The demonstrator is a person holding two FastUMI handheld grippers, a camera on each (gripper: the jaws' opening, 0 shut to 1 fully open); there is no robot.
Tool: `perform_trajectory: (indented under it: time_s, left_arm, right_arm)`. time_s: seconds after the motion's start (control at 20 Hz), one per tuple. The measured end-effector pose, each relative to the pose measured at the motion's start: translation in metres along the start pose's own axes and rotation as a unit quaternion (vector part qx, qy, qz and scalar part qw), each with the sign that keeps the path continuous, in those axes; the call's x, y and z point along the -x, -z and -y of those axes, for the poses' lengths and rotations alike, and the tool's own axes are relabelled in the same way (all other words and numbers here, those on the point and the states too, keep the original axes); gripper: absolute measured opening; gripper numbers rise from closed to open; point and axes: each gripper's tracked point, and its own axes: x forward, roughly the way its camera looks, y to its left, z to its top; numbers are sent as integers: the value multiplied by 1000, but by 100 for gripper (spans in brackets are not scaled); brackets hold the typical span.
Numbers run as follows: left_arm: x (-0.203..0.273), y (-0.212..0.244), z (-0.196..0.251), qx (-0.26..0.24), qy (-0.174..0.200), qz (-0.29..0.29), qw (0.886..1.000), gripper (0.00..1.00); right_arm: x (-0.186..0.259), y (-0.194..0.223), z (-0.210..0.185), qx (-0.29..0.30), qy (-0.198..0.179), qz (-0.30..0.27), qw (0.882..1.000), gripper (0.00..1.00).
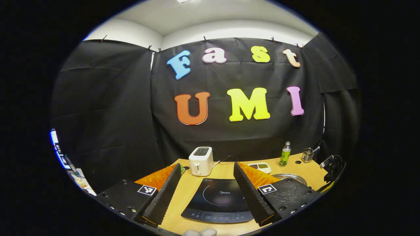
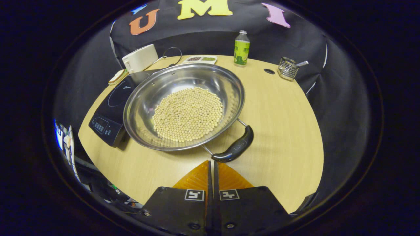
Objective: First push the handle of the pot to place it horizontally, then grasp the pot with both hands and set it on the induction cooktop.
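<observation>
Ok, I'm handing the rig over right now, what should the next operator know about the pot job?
Left gripper: jaws open, holding nothing, above the cooktop.
Right gripper: jaws shut, empty, tips just short of the pot's black handle.
Pot, holding beans, sits on the table beside the cooktop, its rim overlapping the cooktop's edge.
Done: nothing that can be confirmed; whether the handle is already flat is hard to judge.
Left: push the handle if needed, grasp the pot with both grippers, set it on the cooktop.
</observation>
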Motion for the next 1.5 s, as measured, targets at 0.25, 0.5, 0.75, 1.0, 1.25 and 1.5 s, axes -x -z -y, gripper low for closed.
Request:
perform_trajectory:
  time_s: [0.25,0.5,0.75,1.0,1.25,1.5]
  left_arm:
    - [-4,3,3,0,-4,-6,1000,96]
    - [-9,3,4,-2,-3,-4,1000,96]
    - [-10,8,4,1,0,-11,1000,96]
    - [-12,11,0,-1,-2,-13,1000,96]
    - [-14,12,-1,1,-3,-15,1000,96]
    - [-15,13,-1,2,-4,-15,1000,96]
  right_arm:
    - [-1,-2,12,-40,-2,-7,999,7]
    - [2,-2,-13,-5,-20,-8,1000,4]
    - [-1,-10,-25,-3,-27,-3,1000,4]
    - [-3,-14,-19,-11,-27,-5,1000,4]
    - [-2,-17,-10,-15,-18,-3,1000,4]
    - [-4,-21,-3,-15,-13,-2,1000,4]
